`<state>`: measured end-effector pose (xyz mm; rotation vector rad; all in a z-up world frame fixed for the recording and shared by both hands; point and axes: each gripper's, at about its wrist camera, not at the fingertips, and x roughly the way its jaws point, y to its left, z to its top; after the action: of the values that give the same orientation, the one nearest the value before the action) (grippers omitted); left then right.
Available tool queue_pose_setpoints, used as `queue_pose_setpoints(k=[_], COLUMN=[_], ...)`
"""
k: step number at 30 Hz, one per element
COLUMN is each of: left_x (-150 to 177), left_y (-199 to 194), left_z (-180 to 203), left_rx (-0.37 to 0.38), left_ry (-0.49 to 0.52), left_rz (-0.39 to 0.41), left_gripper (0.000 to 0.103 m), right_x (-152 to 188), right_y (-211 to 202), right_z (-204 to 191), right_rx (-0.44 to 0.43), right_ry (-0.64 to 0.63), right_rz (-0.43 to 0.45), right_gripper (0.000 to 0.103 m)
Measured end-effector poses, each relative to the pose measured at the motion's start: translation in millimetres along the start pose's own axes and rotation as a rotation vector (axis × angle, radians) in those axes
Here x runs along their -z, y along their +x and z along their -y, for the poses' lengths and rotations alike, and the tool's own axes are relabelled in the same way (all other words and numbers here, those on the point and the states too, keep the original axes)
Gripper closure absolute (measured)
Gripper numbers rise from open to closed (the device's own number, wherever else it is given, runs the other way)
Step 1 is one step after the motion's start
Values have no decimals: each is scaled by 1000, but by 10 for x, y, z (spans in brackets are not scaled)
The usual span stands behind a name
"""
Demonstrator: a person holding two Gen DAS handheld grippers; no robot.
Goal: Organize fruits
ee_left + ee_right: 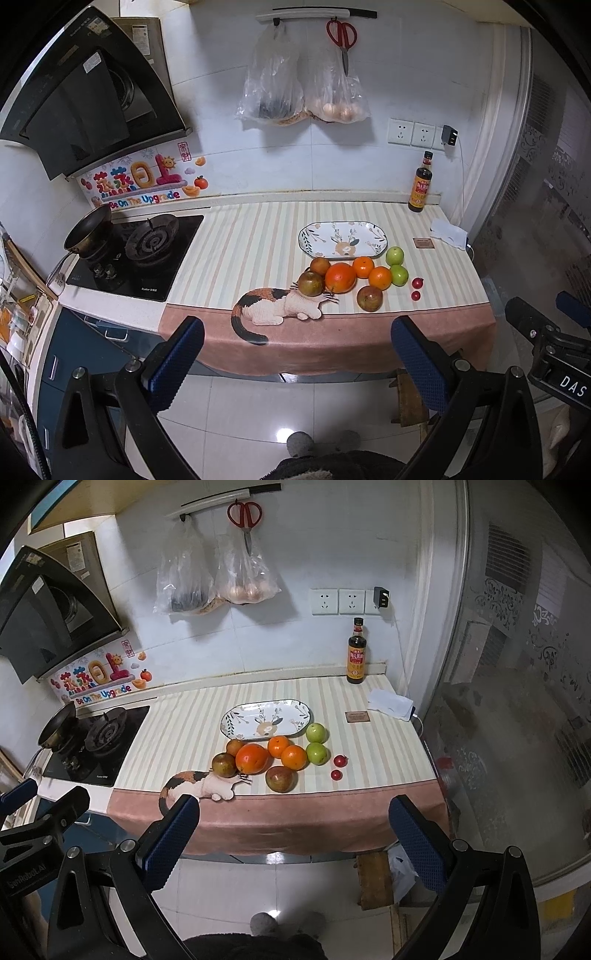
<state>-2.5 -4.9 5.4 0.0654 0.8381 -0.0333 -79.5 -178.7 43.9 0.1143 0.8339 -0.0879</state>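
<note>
Left claw (297,354): jaws spread wide, nothing between them, held off the front edge of the desk (258,251) above the tiled floor. Right claw (293,832): likewise spread wide and empty, also short of the desk edge; its body shows at the right margin of the left wrist view. Ahead of both claws, on the striped cloth: an oval patterned plate (343,240), bare, lying farthest back. Just in front of the plate, a close cluster of fruit: one large orange (340,277) at the centre, two smaller oranges (371,272) to its right, one small brownish-orange fruit (320,266) behind its left side, two reddish-brown apples (310,283) nearest the claws, one left and one right of the large orange. Two green apples (397,265) sit at the cluster's right end, one behind the other. Two cherry tomatoes (416,288) lie apart, further right. A printed calico cat (273,306) on the cloth lies directly ahead of the left claw. Far right rear: dark sauce bottle (421,184), upright against the wall. Left of the claws: gas hob (140,254) with a frying pan (86,234).
</note>
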Motion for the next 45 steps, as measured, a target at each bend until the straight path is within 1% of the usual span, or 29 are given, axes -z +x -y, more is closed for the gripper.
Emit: queue_pose_setpoints(k=[28,45], left_x=[-55,-86], left_y=[-77,-88], left_z=[-51,42], left_rx=[-6,-4], left_ry=[-17,-10], left_rz=[18,20], left_gripper=[0,0], right_x=[-66,-72], right_y=[-59,-62], right_z=[43,72], right_rx=[8,9], right_ry=[-29,-30], right_rz=[9,6], right_gripper=[0,0])
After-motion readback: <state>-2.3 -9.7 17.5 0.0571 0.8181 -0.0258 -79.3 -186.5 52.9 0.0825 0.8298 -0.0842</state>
